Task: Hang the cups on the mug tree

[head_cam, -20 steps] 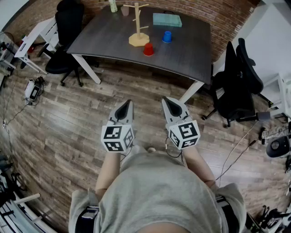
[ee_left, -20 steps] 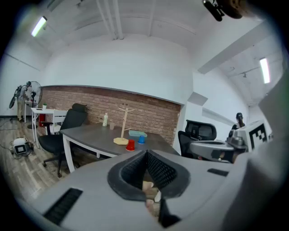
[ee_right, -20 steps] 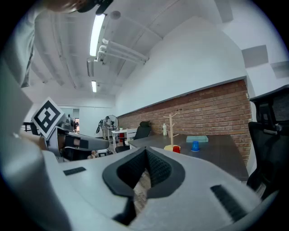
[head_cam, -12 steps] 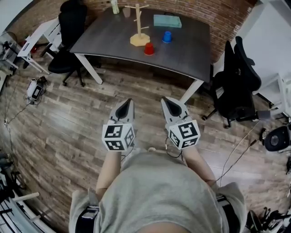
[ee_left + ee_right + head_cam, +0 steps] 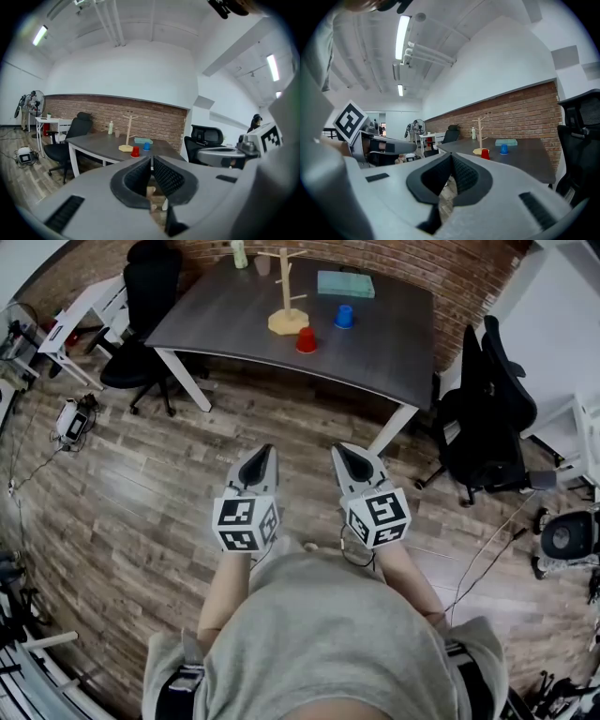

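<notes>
A wooden mug tree (image 5: 286, 296) stands on a dark grey table (image 5: 225, 320) far ahead. A red cup (image 5: 307, 340) sits upside down just in front of its base, and a blue cup (image 5: 345, 316) stands to the right of it. The tree (image 5: 127, 135), red cup (image 5: 135, 151) and blue cup (image 5: 146, 146) also show small in the left gripper view; the right gripper view shows the tree (image 5: 478, 136), red cup (image 5: 485, 153) and blue cup (image 5: 504, 149). My left gripper (image 5: 265, 451) and right gripper (image 5: 337, 447) hover over the floor in front of my body, both shut and empty.
A teal box (image 5: 344, 282), a pale bottle (image 5: 239, 253) and a small cup (image 5: 261, 264) lie on the table's far side. Black office chairs stand at the left (image 5: 141, 315) and right (image 5: 487, 409). A white desk (image 5: 80, 315) is at far left. Cables cross the wooden floor (image 5: 131, 493).
The view has shifted slightly, with the table drawing a little closer. Both grippers keep their places before my body, still shut.
</notes>
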{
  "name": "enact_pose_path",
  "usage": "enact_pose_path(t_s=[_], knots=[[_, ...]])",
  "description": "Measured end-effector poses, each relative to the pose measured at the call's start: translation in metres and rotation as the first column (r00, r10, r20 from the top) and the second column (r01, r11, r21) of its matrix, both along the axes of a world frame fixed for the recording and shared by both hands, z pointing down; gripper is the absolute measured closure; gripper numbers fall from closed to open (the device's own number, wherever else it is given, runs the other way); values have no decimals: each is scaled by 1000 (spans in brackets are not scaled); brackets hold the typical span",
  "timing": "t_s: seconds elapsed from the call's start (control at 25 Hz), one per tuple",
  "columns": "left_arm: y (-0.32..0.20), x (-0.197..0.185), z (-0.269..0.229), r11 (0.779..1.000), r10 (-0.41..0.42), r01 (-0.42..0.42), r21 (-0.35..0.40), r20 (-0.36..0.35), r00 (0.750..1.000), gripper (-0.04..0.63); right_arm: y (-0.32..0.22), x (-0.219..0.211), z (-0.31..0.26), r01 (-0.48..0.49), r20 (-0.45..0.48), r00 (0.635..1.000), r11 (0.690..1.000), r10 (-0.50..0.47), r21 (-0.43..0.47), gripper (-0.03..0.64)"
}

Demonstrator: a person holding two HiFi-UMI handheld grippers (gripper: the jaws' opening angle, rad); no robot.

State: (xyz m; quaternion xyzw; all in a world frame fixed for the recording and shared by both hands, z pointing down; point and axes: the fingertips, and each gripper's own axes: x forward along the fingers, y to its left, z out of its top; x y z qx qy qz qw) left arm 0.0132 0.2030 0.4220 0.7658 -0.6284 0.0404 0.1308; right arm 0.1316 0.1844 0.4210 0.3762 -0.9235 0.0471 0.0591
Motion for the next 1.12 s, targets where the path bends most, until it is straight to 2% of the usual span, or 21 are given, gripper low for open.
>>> enact_pose_path(t_s=[0.16, 0.28, 0.64, 0.92, 1.12], knots=[[-3, -1, 2, 1000, -9, 9, -3, -5, 1000, 580, -7, 6, 7, -13, -9, 1000, 1000, 13, -18, 618], [-7, 0, 3, 1000, -3, 3, -12, -3, 1000, 532, -14, 10, 9, -25, -15, 1000, 999, 24, -31, 581], [-31, -3, 12, 999, 29, -29, -22, -9, 1000, 446, -44, 11, 17, -47, -9, 999, 997, 47, -55, 508], [-68, -13, 13, 999, 51, -51, -13, -6, 999, 385, -80, -2, 22, -44, -9, 999, 997, 43, -70, 430], [-101, -29, 14, 999, 53, -54, -3, -7, 999, 376, -115, -22, 23, -33, -7, 999, 997, 33, -68, 411]])
